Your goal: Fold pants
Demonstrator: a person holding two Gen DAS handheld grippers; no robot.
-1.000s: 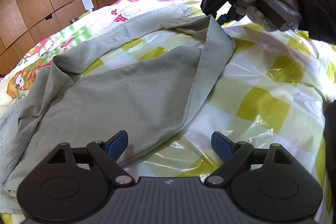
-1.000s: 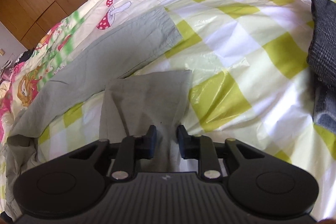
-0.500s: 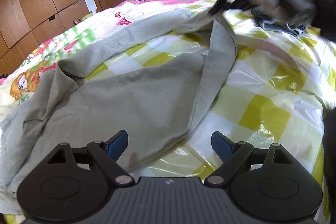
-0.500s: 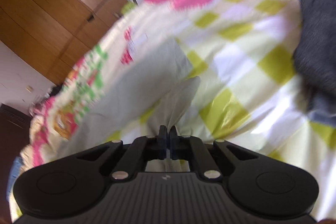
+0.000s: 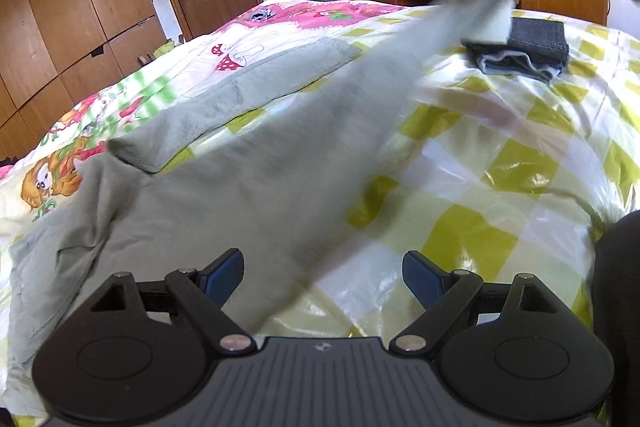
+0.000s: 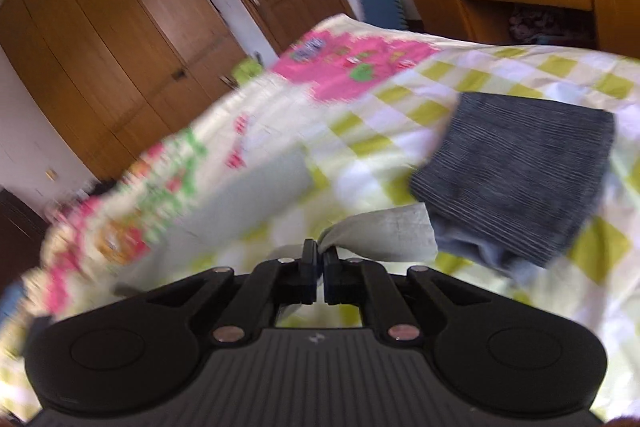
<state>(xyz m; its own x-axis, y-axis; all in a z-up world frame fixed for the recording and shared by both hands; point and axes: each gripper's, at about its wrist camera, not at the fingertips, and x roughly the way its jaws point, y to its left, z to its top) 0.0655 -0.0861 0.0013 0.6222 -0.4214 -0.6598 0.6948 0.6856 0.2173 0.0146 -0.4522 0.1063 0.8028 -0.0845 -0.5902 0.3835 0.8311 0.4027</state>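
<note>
Pants leg lifted off bed.
My right tool clamps the grey-green cotton pants hem; my left tool hangs spread apart.

Your left gripper hovers, jaws apart, above the grey-green cotton pants on the yellow-checked bed; one leg rises blurred.

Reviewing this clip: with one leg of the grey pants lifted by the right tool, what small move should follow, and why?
Probably carry the right tool, shut on the hem of the light grey-green cotton pants, across toward the other leg lying flat on the checked yellow bedspread. The lifted leg is stretched taut in the air, while the left tool hangs open over the waist end, holding nothing.
</note>
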